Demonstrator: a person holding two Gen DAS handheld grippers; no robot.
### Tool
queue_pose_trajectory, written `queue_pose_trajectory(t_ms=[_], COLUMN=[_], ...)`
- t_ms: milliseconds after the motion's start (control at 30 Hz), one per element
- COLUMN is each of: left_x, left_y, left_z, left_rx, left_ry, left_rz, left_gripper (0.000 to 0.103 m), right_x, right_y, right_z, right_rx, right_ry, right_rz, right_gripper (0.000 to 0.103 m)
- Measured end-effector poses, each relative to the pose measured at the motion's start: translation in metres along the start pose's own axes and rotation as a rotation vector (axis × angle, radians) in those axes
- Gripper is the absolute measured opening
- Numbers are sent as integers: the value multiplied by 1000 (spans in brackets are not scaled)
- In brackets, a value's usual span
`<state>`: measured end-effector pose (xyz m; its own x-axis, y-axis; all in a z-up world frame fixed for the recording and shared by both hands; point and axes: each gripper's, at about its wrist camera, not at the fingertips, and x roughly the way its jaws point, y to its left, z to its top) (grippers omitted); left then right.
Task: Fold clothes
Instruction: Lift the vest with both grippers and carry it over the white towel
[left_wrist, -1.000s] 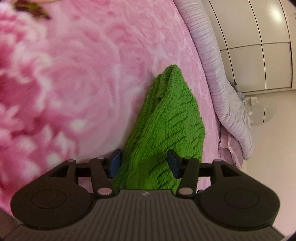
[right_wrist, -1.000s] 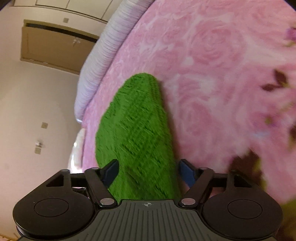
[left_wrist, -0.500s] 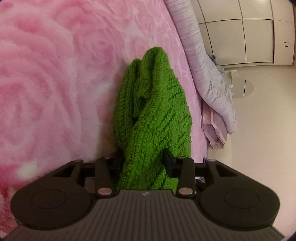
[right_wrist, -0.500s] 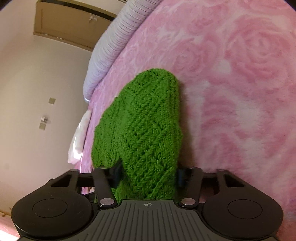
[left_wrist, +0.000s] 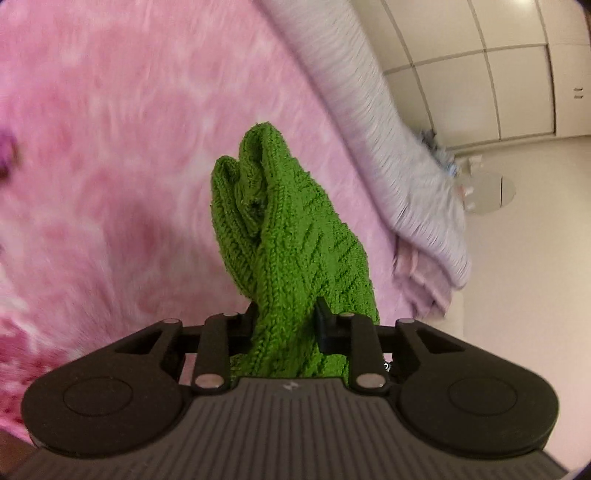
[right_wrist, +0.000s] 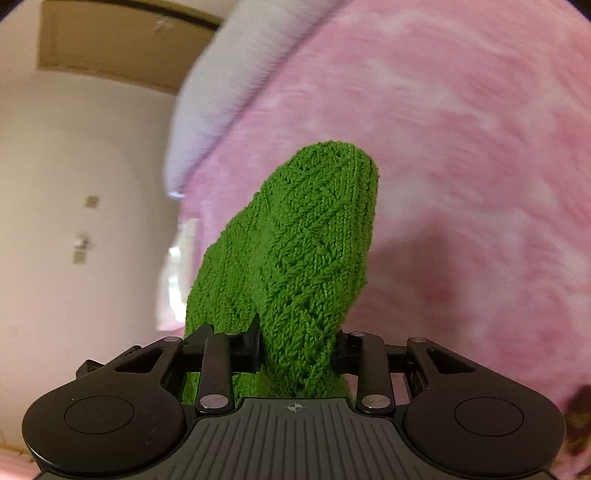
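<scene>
A green knitted garment (left_wrist: 295, 236) hangs bunched above the pink rose-patterned bedspread (left_wrist: 110, 147). My left gripper (left_wrist: 285, 325) has its jaws closing on one end of the knit, and the pads press into the wool. In the right wrist view the same green garment (right_wrist: 306, 243) rises in a thick fold from my right gripper (right_wrist: 297, 349), whose jaws are also closing with the pads squeezed into the fabric. Both held ends are lifted off the bedspread (right_wrist: 461, 184). The gripper bodies hide the lower part of the garment.
A rolled lilac-grey quilt (left_wrist: 388, 129) lies along the bed's edge, also seen as the quilt (right_wrist: 221, 92) in the right view. Beyond it are white wardrobe doors (left_wrist: 480, 74), a pale floor (left_wrist: 517, 277) and a wooden door (right_wrist: 110, 37).
Both grippers went from open around the flat garment to shut on it. They have lifted it off the bedspread, and the knit now bunches into upright folds.
</scene>
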<state>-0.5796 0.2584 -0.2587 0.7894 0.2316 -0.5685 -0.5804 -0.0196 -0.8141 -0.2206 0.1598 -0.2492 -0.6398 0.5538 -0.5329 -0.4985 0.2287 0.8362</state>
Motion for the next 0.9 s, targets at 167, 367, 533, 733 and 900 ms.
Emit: queue_pose_trajectory(t_ms=[167, 367, 533, 733, 900], left_x=[-74, -151, -222, -303, -348], left_y=[-26, -3, 55, 125, 158], left_z=[24, 61, 133, 248, 327], left_rx=[-10, -47, -21, 34, 98], left_ry=[-116, -209, -172, -83, -33], left_rz=[6, 2, 0, 39, 77], left_gripper=[22, 22, 22, 22, 22], right_x=[23, 97, 185, 303, 395], right_y=[79, 166, 228, 299, 342], right_z=[15, 7, -23, -64, -65], right_rx=[-78, -151, -138, -33, 21], right_ry=[50, 99, 75, 21, -3], right_rz=[55, 73, 70, 42, 37], right_gripper=[31, 31, 31, 31, 32])
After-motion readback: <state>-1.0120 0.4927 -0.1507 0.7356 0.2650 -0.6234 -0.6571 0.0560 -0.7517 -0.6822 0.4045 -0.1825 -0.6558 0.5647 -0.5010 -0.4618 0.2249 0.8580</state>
